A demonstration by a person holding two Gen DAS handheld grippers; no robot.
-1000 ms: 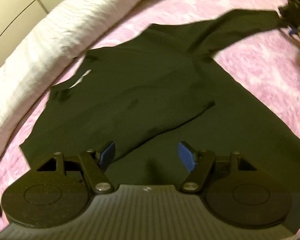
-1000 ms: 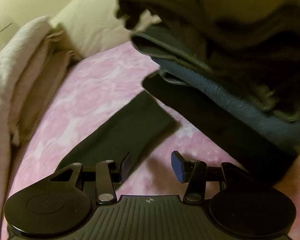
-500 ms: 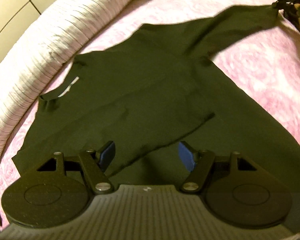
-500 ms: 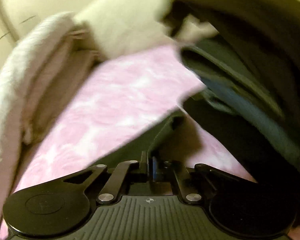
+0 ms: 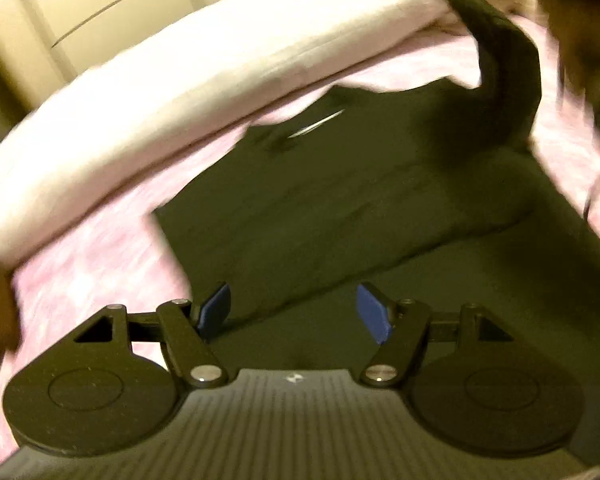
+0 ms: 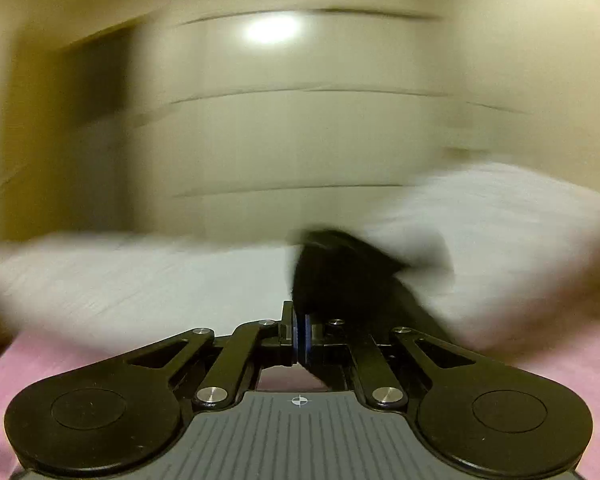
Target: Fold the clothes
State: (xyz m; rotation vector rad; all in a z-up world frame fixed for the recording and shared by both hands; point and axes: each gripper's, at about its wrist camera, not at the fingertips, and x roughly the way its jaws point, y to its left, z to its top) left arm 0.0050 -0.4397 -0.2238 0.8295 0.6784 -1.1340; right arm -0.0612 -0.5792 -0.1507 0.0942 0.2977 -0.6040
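Left wrist view: the left gripper hangs wide open and empty above a dark long-sleeved shirt lying flat on the mottled pink bedspread, one sleeve lifted. Right wrist view: the right gripper is clamped on that soft dark sleeve, ribbed white blanket beyond.

Dark shirt on a pink bed

Black shirt; mottled pink-and-white bed cover; white ribbed blanket; black claws with blue pads.
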